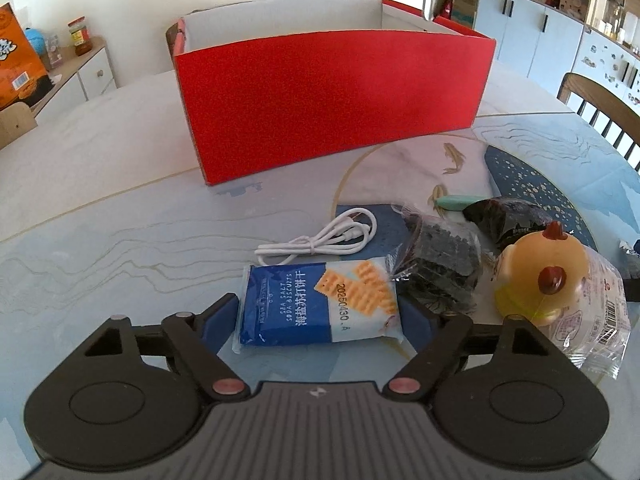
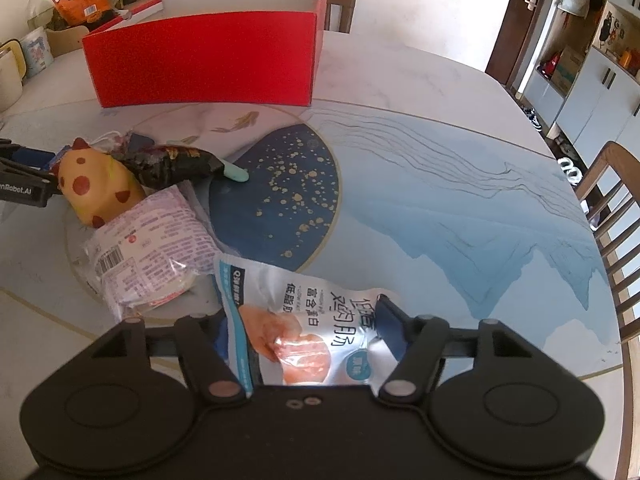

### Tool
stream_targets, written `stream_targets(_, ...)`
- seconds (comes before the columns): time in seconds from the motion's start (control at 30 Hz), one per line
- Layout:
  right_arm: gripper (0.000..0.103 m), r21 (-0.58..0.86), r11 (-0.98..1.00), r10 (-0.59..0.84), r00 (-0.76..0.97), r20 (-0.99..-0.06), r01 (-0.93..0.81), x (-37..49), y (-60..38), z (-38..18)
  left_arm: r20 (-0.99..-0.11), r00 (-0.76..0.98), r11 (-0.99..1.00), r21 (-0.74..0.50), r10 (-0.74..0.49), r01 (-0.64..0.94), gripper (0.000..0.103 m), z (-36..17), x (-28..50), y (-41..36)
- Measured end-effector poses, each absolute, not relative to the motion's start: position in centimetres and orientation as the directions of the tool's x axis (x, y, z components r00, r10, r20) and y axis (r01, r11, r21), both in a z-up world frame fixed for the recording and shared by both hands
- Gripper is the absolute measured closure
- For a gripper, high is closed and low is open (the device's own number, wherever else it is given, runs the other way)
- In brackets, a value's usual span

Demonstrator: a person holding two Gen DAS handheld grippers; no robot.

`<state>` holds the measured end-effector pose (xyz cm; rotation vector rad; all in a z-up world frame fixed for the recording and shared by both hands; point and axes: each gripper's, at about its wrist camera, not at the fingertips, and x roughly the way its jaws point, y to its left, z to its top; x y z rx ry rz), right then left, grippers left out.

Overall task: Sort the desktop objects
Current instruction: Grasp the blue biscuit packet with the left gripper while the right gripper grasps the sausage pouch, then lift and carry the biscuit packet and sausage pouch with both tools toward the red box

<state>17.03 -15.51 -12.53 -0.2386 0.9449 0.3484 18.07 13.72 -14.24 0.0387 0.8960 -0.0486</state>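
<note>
Bright daylight, sharp centres, fisheye bend.
Glare whitens the sausage packet (image 2: 304,340); the desk (image 1: 120,208) rim curves; corners darken.

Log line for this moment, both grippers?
left gripper: astride biscuit pack | right gripper: astride sausage pouch | red box: behind

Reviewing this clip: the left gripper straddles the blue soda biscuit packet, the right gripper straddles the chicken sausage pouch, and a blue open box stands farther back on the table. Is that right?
One slip: the open box is red, not blue, as both wrist views show. The rest holds: the left gripper straddles the soda biscuit packet, and the right gripper straddles the chicken sausage pouch.
</note>
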Motion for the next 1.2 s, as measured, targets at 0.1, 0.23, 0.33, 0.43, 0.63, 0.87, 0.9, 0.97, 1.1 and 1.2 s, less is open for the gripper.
stream_targets(0.1, 0.045, -0.074, 0.911, 0.181, 0.555, -0.812, -0.405, 16.7, -15.3, -12.1, -0.779, 0.626, 0.999, 0.007, -0.027, 0.052, 0.021, -14.2, 17.8, 14.0)
stream_targets(0.23, 0.073, -0.126, 0.886, 0.174, 0.570, -0.803, -0.447, 16.4, -14.4, -11.9, -0.777, 0.629, 0.999, 0.002, -0.023, 0.039, 0.023, -14.0, 17.2, 14.1)
stream_targets(0.33, 0.080, -0.126, 0.890, 0.168, 0.571, -0.803, -0.438, 16.4, -14.3, -11.8, -0.774, 0.633, 0.999, -0.004, -0.023, 0.032, 0.023, -13.8, 16.8, 14.1)
stream_targets(0.43, 0.085, -0.130, 0.889, 0.169, 0.577, -0.799, -0.440, 16.3, -14.4, -11.6, -0.772, 0.636, 1.000, -0.001, -0.018, 0.027, 0.023, -13.4, 16.5, 14.2)
stream_targets(0.63, 0.090, -0.133, 0.901, 0.157, 0.596, -0.787, -0.413, 16.4, -14.7, -10.5, -0.764, 0.645, 1.000, -0.004, -0.019, 0.026, 0.024, -12.4, 16.0, 14.1)
stream_targets(0.87, 0.095, -0.073, 0.946, 0.147, 0.618, -0.772, -0.316, 17.1, -16.5, -8.4, -0.754, 0.656, 1.000, -0.005, -0.024, 0.030, 0.024, -10.6, 15.5, 14.0)
stream_targets(0.9, 0.095, -0.053, 0.953, 0.151, 0.618, -0.772, -0.298, 17.2, -16.9, -8.2, -0.754, 0.657, 1.000, -0.007, -0.025, 0.030, 0.024, -10.3, 15.4, 14.0)
stream_targets(0.97, 0.096, -0.015, 0.962, 0.164, 0.618, -0.769, -0.274, 17.4, -17.7, -7.7, -0.752, 0.659, 0.999, -0.011, -0.031, 0.034, 0.024, -9.7, 15.3, 13.9)
stream_targets(1.1, 0.098, 0.032, 0.969, 0.183, 0.623, -0.761, -0.244, 17.4, -18.6, -7.0, -0.743, 0.667, 0.999, -0.023, -0.047, 0.045, 0.024, -8.4, 15.1, 13.7)
stream_targets(1.2, 0.098, 0.049, 0.972, 0.187, 0.627, -0.757, -0.230, 17.4, -18.8, -6.7, -0.738, 0.673, 0.998, -0.034, -0.060, 0.052, 0.024, -7.6, 15.1, 13.6)
